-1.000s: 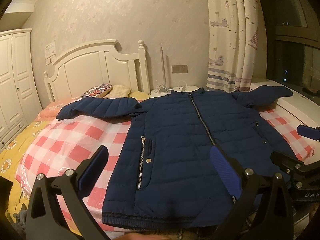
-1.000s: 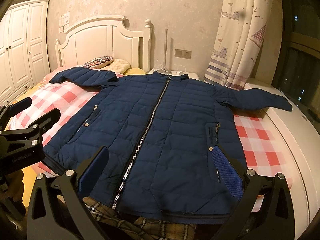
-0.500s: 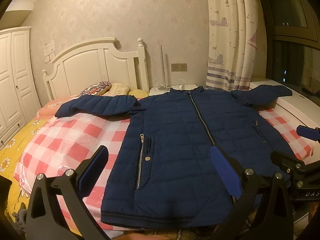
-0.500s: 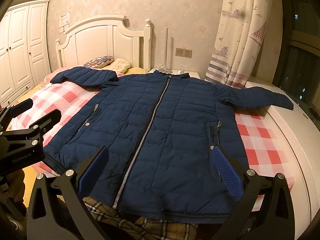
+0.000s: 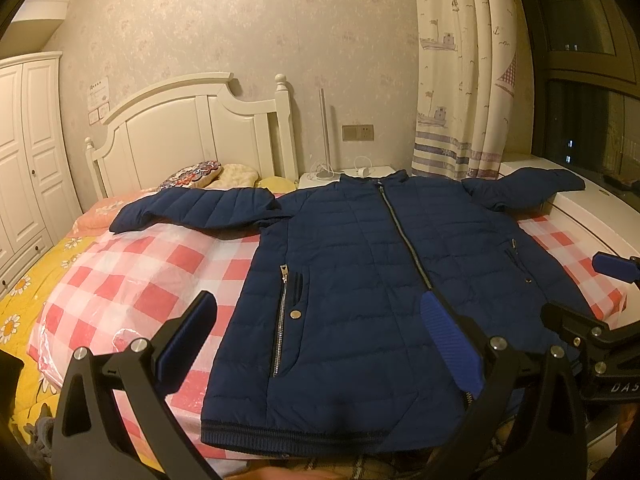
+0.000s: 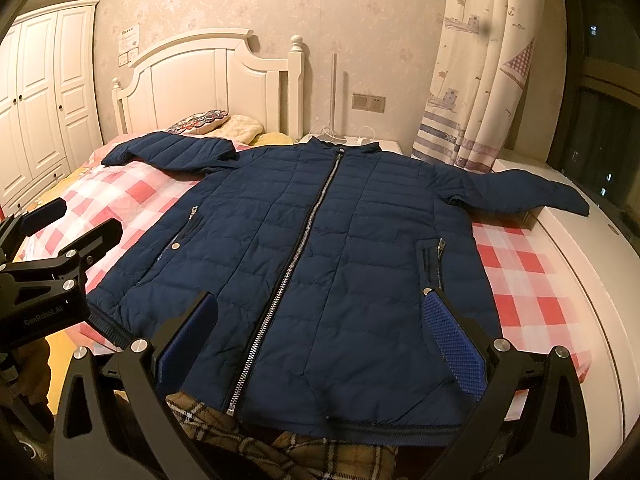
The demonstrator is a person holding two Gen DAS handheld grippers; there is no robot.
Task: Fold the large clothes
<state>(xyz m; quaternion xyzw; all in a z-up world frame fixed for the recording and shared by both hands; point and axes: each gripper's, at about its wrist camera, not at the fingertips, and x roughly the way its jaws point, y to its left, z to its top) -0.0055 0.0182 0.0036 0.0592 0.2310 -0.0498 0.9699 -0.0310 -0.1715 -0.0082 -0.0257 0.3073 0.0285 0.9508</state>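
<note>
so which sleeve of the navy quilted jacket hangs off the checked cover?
The sleeve on the curtain side: its cuff lies on the white ledge. The other sleeve, by the headboard, lies on the bed.

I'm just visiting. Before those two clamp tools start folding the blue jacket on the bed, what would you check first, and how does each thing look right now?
1. Jacket spread flat, front up: ok.
2. Zipper closed: ok as far as visible.
3. Both sleeves out to the sides: ok; the left sleeve lies on the bed, the right sleeve reaches onto the white ledge.
4. Left gripper open and empty: ok.
5. Right gripper open and empty: ok.
6. Hem free: cannot tell; plaid fabric sits right below it.
</note>
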